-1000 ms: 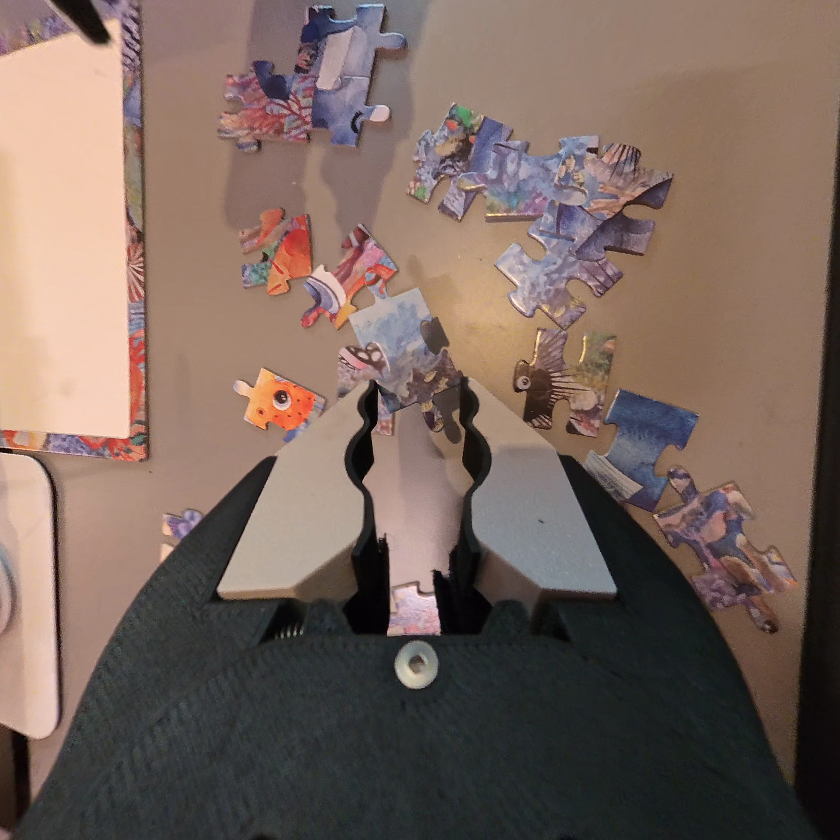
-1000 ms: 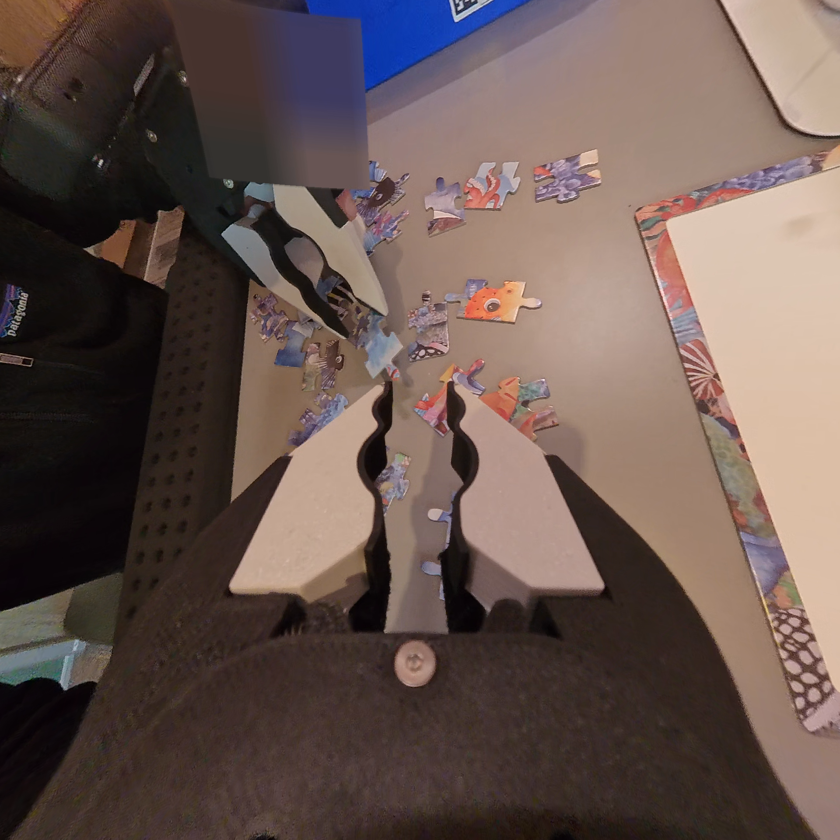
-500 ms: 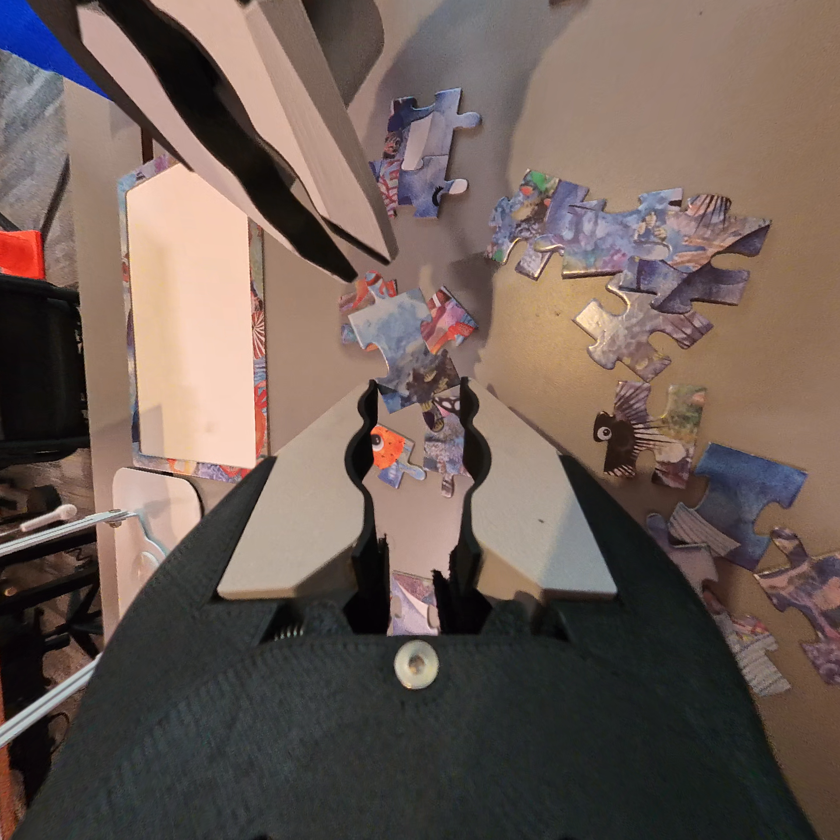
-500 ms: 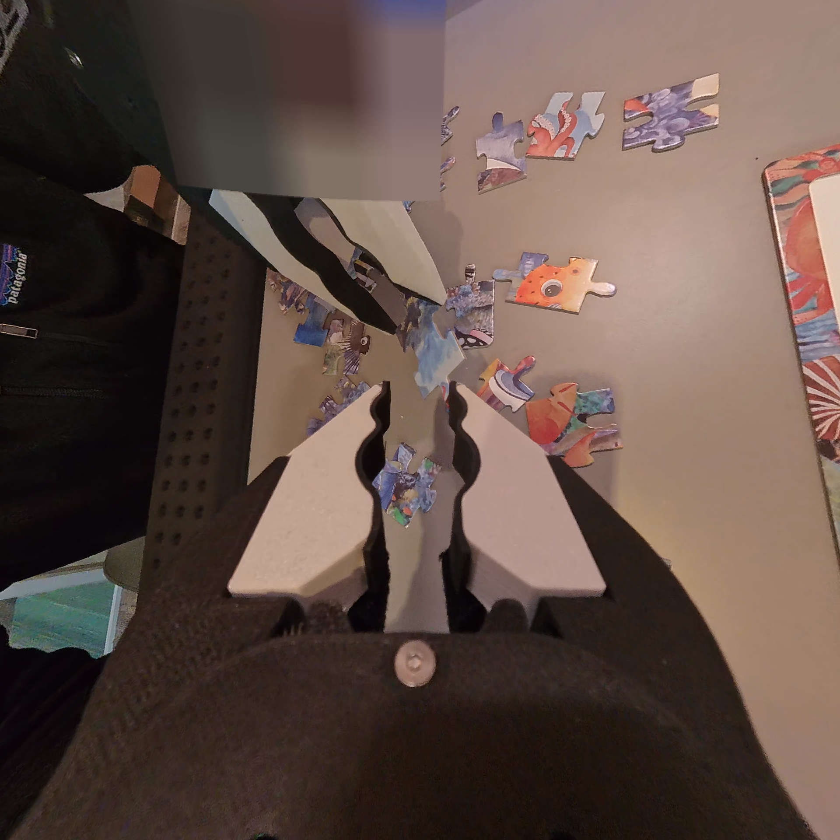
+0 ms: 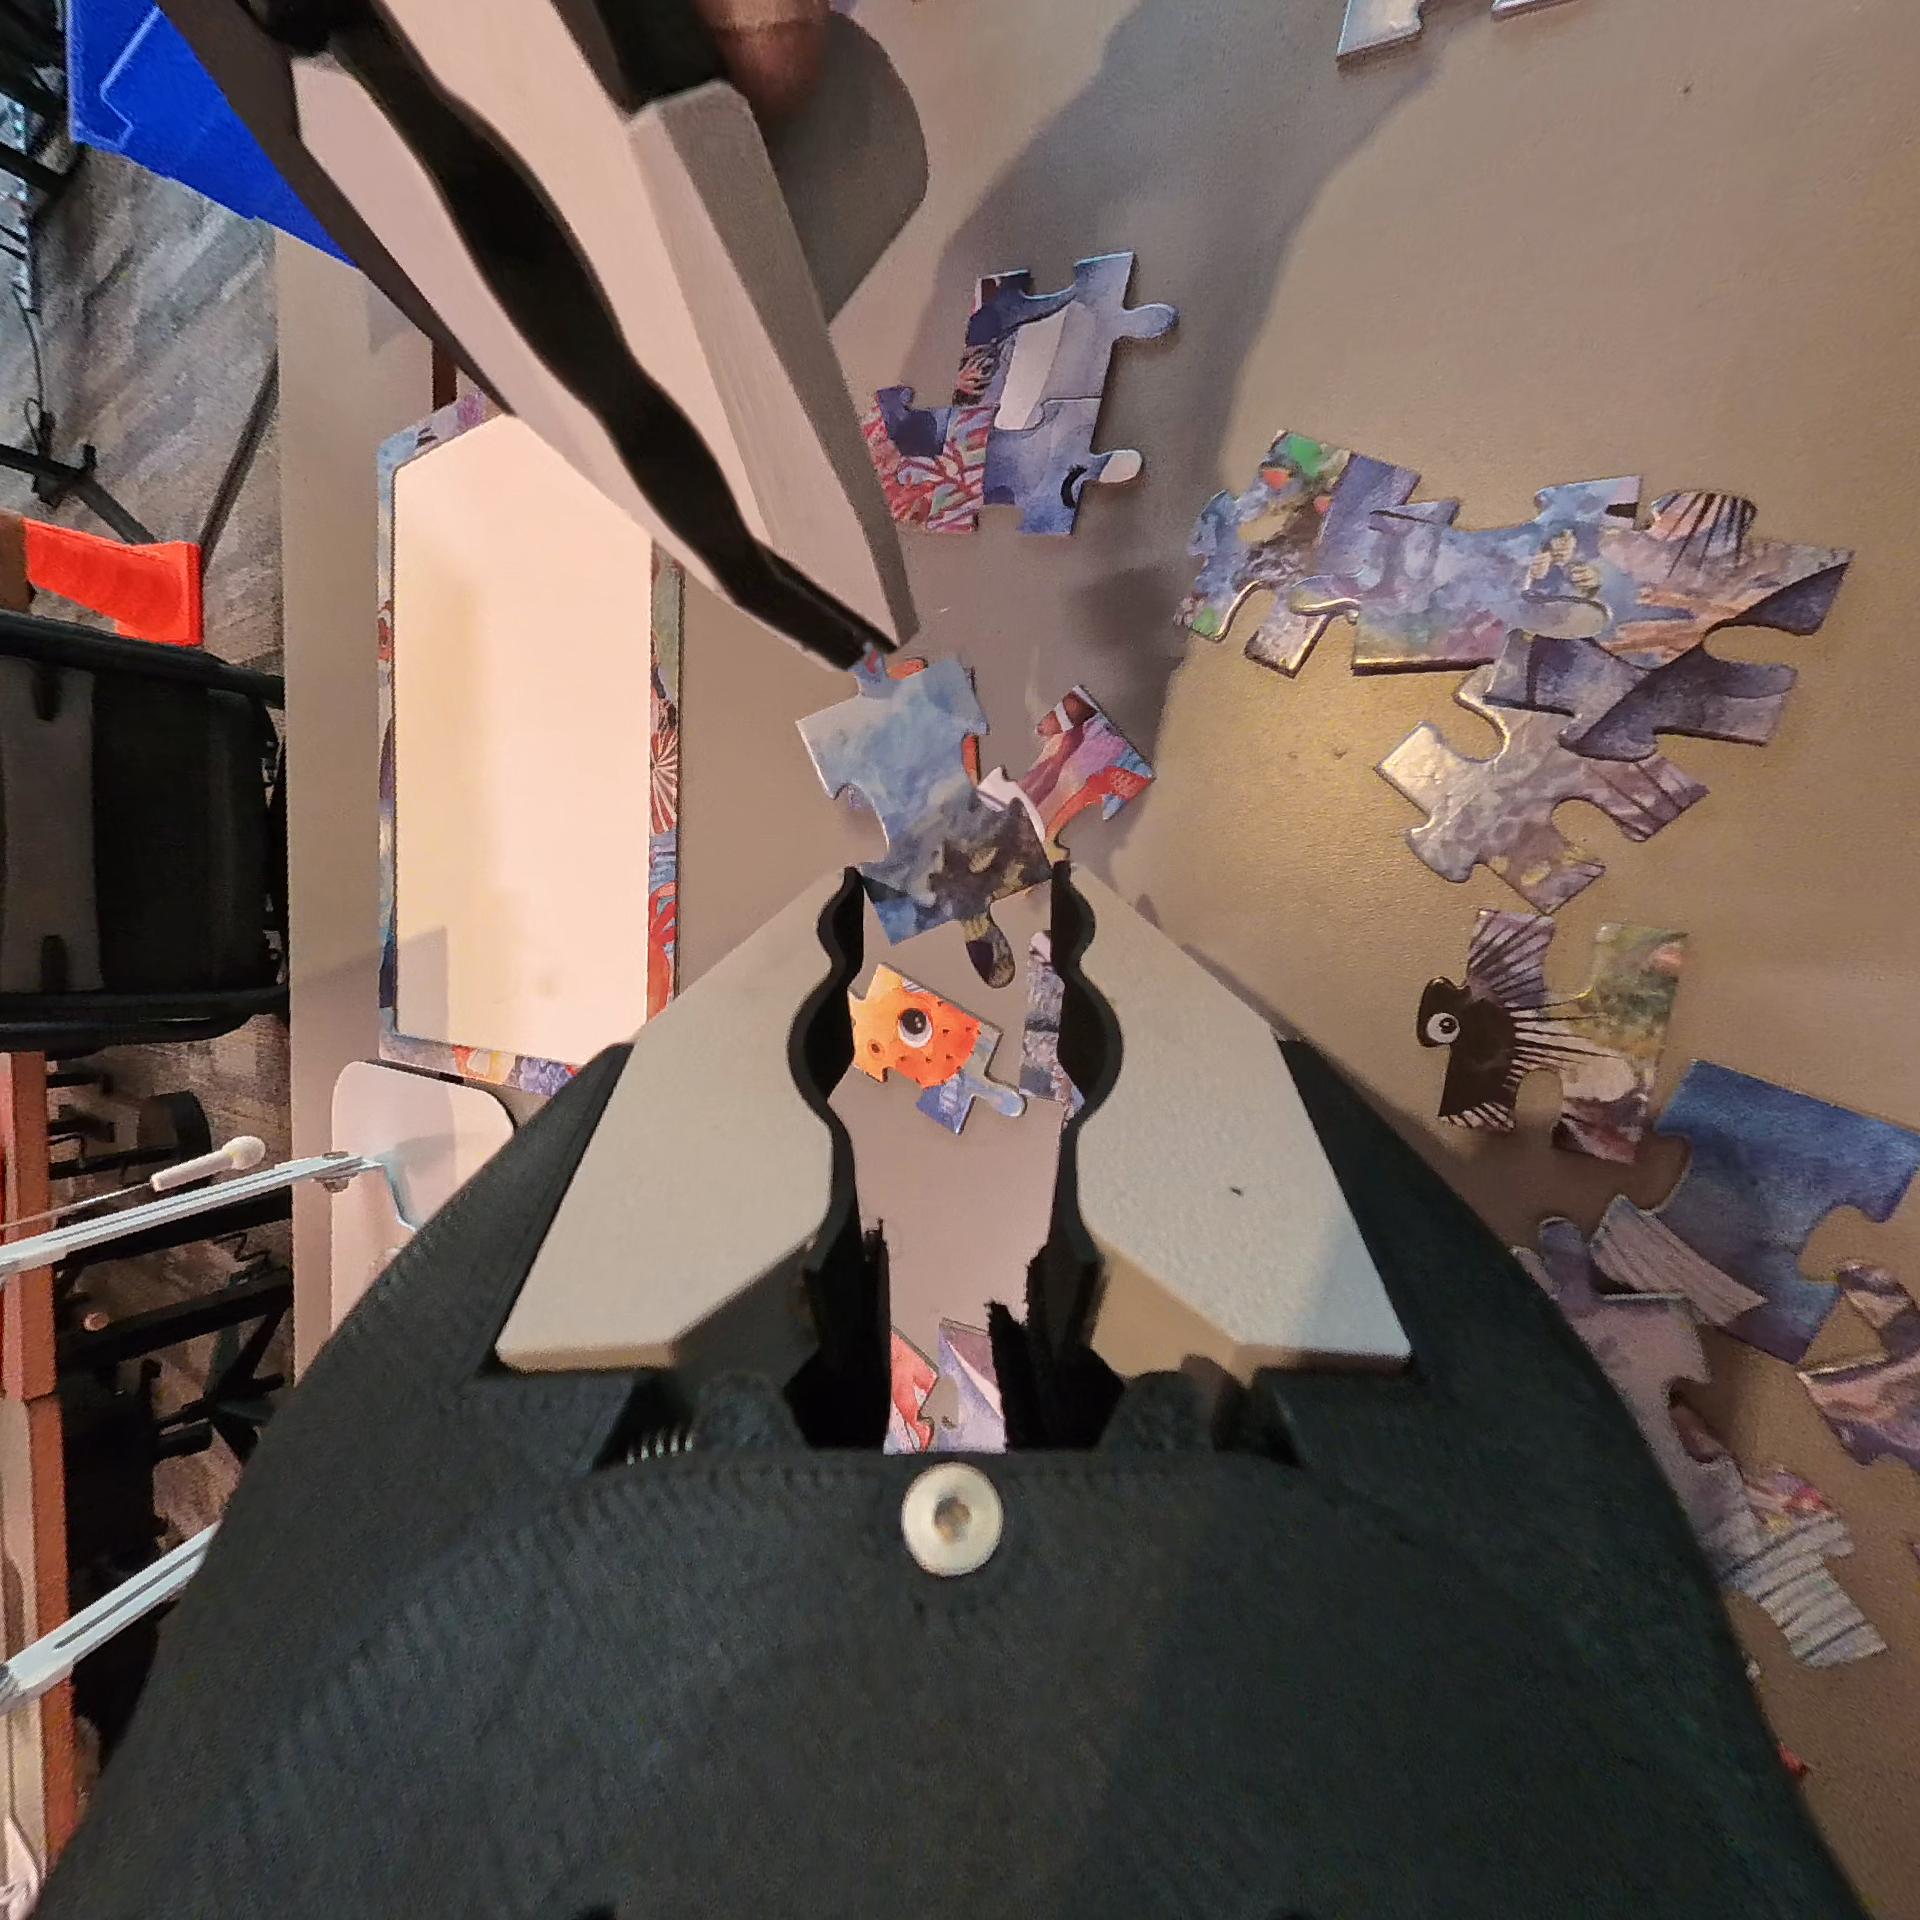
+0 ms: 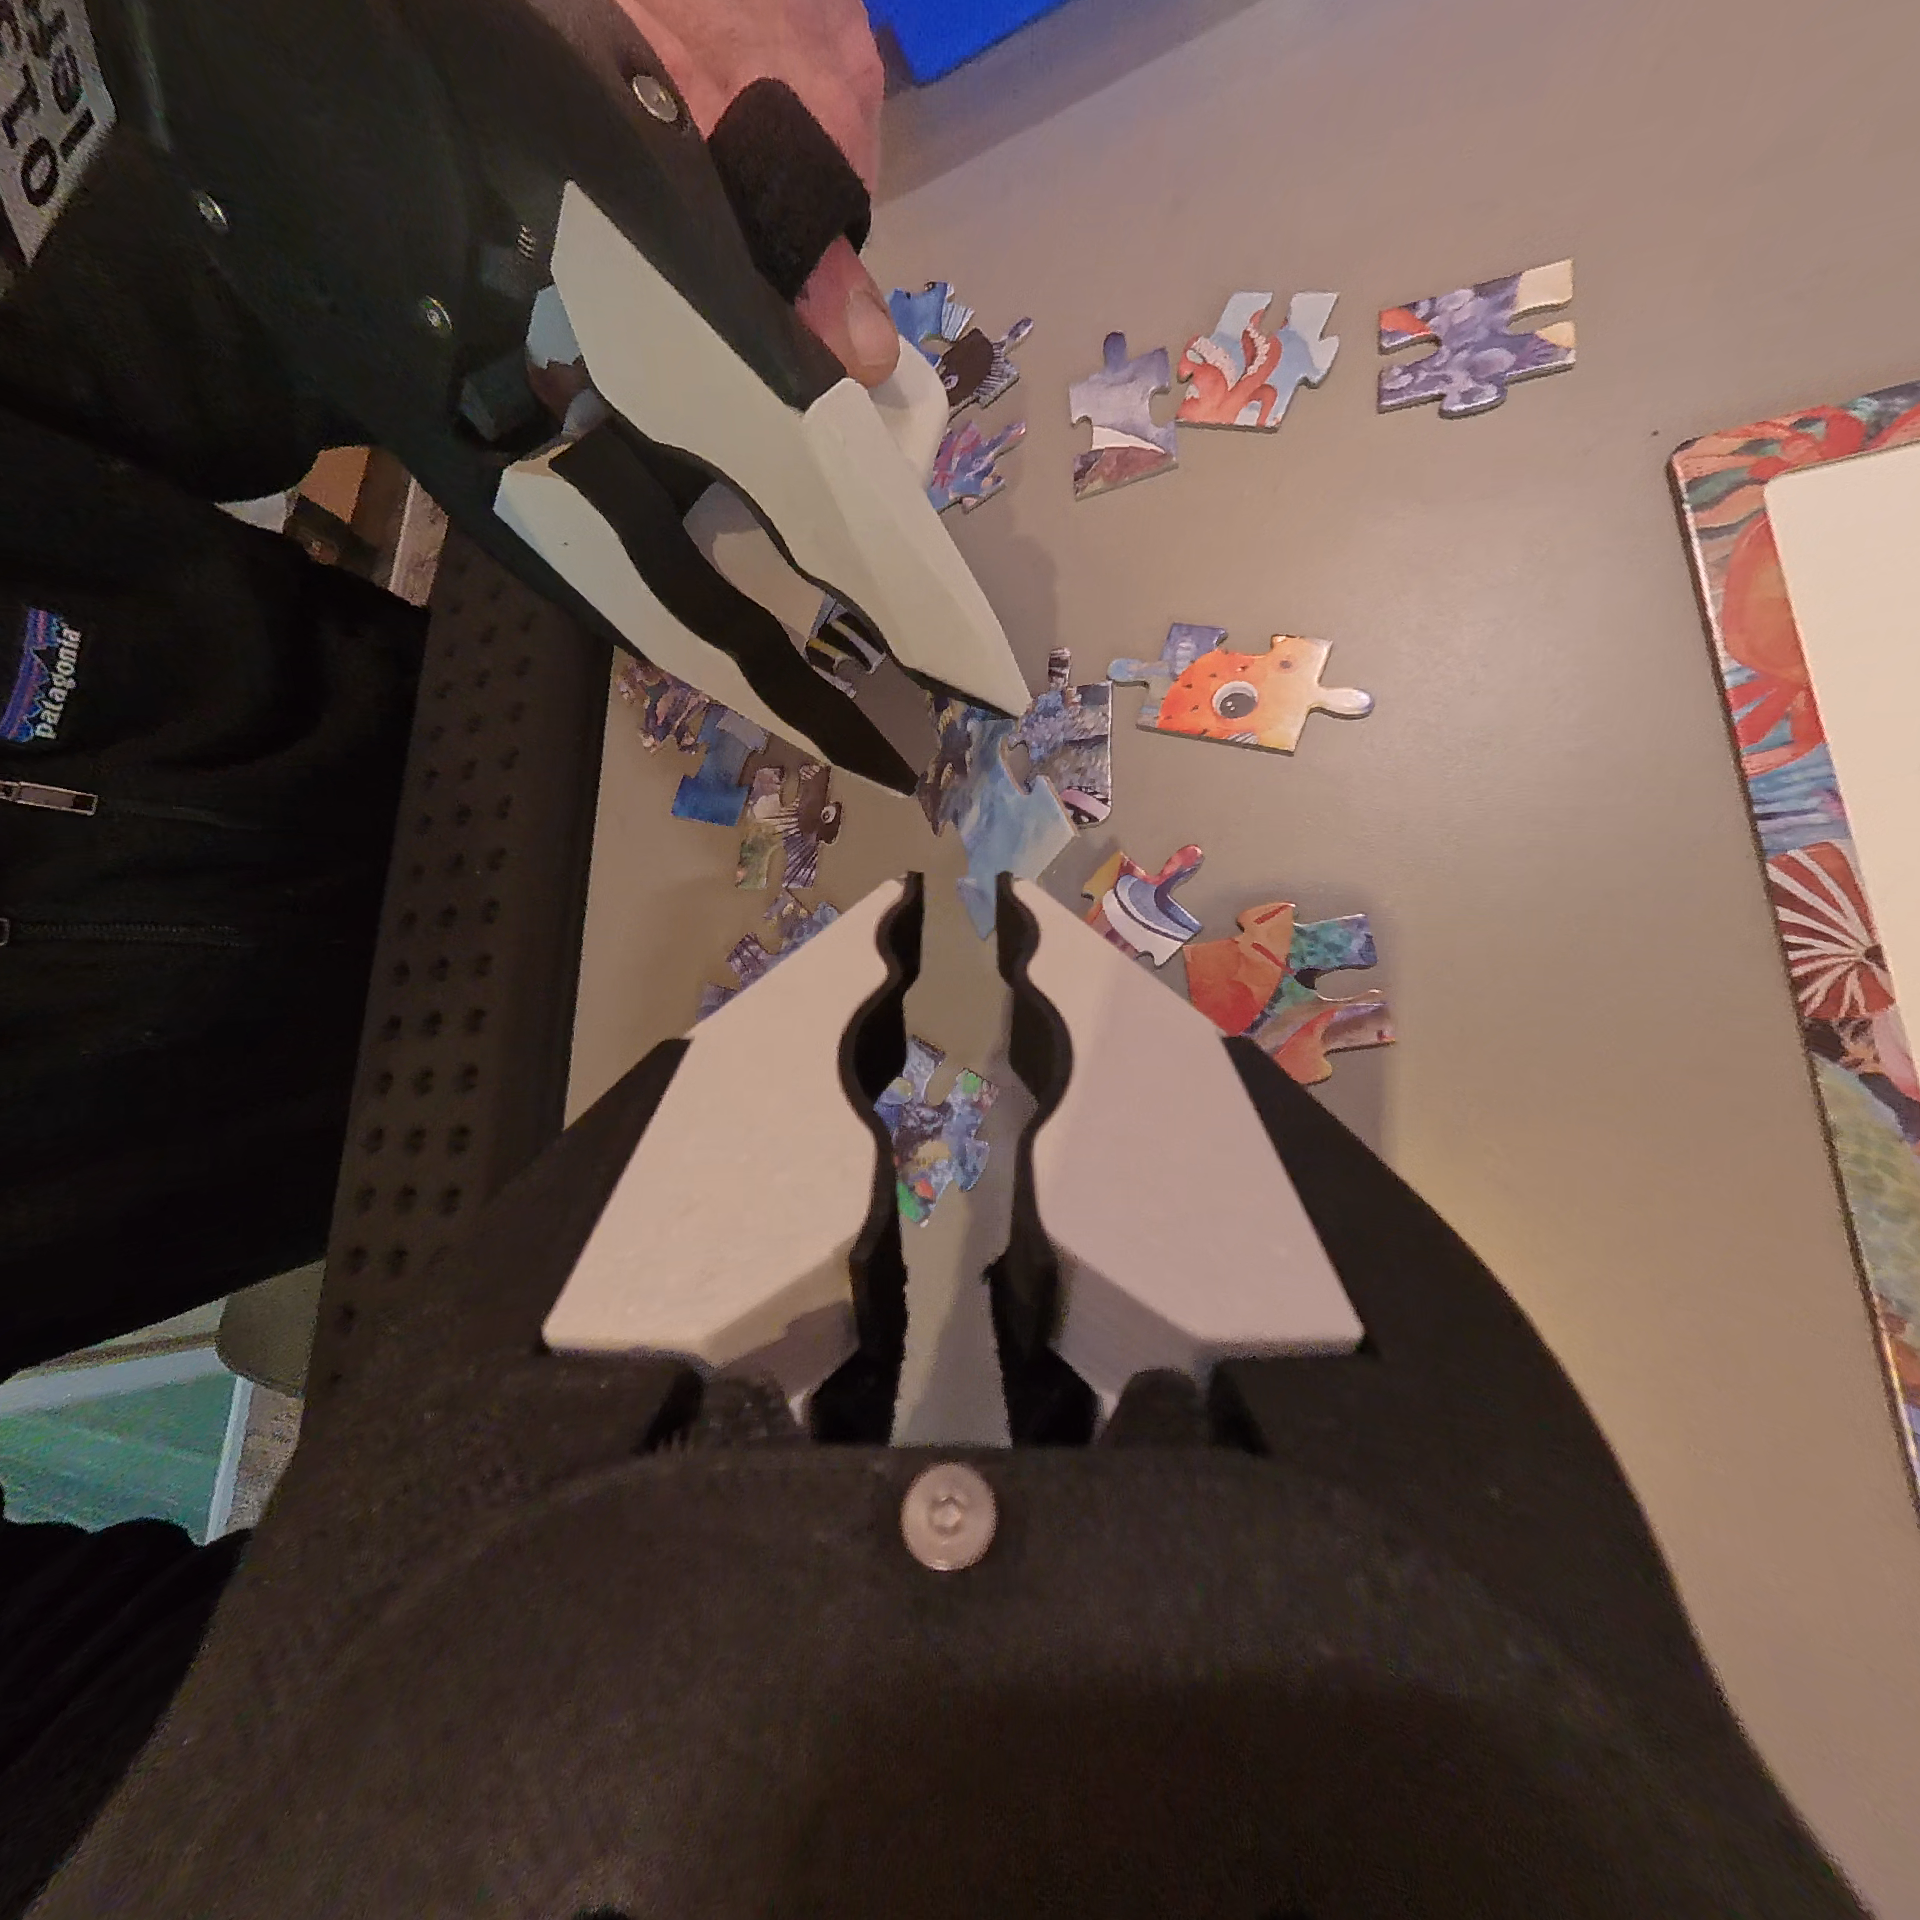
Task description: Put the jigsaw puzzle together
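Right gripper (image 6: 958, 883) jaws slightly apart, tips at light-blue puzzle piece (image 6: 1006, 831), which left gripper (image 6: 961, 743) pinches above grey table (image 6: 1455, 644). Orange fish piece (image 6: 1236, 694) lies beside.

Held piece (image 5: 920, 800) raised between left gripper (image 5: 953, 883) tips, above table (image 5: 1455, 260). Right gripper (image 5: 868, 649) tip touching its far corner. Fish piece (image 5: 914, 1034) lying below, between left gripper fingers. Puzzle frame (image 5: 665, 727) to the left; joined cluster (image 5: 1507, 603) to the right; small joined group (image 5: 1023, 416) farther ahead.
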{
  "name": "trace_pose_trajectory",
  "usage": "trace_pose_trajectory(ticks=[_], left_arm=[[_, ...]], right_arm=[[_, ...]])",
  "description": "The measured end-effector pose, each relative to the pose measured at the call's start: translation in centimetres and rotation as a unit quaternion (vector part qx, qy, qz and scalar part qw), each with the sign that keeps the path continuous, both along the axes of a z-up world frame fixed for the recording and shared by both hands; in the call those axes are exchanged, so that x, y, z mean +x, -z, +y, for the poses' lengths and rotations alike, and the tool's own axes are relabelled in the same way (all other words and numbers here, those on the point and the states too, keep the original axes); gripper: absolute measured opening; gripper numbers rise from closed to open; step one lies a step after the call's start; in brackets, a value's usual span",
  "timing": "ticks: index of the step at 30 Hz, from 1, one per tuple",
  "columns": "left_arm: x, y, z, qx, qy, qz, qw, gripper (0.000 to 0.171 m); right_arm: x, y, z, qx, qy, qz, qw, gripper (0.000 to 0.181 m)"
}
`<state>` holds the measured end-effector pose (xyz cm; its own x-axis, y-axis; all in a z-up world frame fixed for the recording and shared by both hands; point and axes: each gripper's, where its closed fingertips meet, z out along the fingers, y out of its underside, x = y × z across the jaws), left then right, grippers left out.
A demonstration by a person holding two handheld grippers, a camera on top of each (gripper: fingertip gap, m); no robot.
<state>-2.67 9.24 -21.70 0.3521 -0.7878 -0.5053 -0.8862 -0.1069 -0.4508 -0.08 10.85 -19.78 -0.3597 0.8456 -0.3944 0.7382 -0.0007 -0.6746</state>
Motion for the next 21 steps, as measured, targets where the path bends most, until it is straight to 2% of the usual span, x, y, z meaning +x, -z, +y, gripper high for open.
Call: trace_pose_trajectory(ticks=[5, 9, 16, 21], left_arm=[[-0.2, 0.0, 0.1, 0.0, -0.002, 0.0, 1.0, 0.035], [0.1, -0.6, 0.3, 0.013, 0.0, -0.005, 1.0, 0.034], [0.1, -0.8, 0.1, 0.018, 0.003, -0.002, 1.0, 0.035], [-0.6, -0.2, -0.1, 0.008, -0.006, 0.008, 1.0, 0.035]], right_arm=[[0.0, 0.2, 0.5, 0.002, 0.013, -0.004, 1.0, 0.024], [-0.6, 0.6, 0.8, 0.002, 0.026, -0.007, 1.0, 0.026], [-1.2, 1.1, 1.4, 0.016, 0.038, -0.005, 0.999, 0.0], [-1.1, 0.7, 1.4, 0.001, 0.037, 0.002, 0.999, 0.0]])
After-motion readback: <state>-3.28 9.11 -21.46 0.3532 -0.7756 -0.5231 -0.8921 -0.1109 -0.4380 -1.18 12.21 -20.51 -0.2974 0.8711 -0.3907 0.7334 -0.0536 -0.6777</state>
